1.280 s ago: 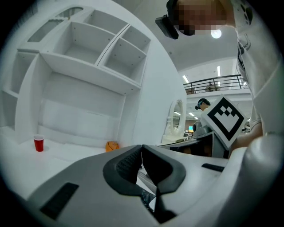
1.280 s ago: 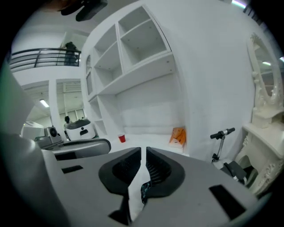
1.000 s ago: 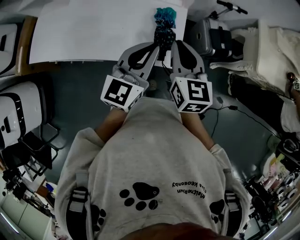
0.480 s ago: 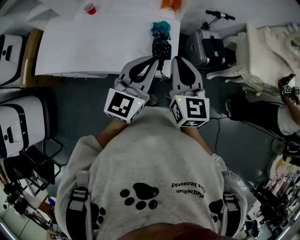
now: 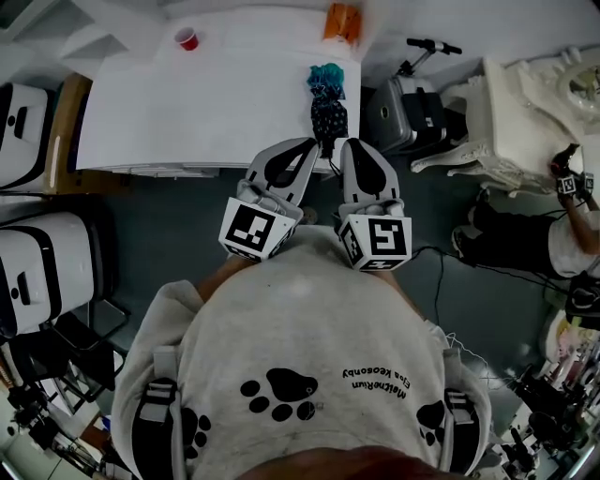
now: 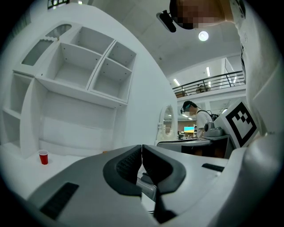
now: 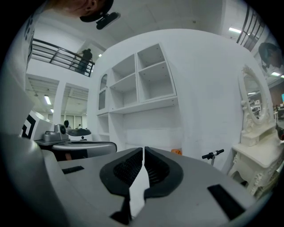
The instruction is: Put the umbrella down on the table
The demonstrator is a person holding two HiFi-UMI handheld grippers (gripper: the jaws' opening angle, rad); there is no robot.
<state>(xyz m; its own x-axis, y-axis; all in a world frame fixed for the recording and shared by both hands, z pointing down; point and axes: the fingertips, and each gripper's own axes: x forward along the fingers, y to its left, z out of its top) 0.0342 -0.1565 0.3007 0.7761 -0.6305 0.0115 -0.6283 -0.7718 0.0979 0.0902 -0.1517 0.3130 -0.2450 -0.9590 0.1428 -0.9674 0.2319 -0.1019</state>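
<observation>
The folded umbrella, dark with small dots and a teal end, lies on the white table near its front right corner. In the head view both grippers point at its near end from the person's chest. The left gripper and the right gripper flank that end, and I cannot tell whether they touch it. The left gripper view shows the left gripper shut with nothing between its pads. In the right gripper view the right gripper is also shut and empty. Neither gripper view shows the umbrella.
A red cup and an orange thing stand at the table's far side. A scooter and a white dresser are to the right of the table. Another person is at the far right. White shelves rise behind the table.
The whole head view has slid down, so more of the table and the red cup now show. Both grippers remain shut at the umbrella's near end.
</observation>
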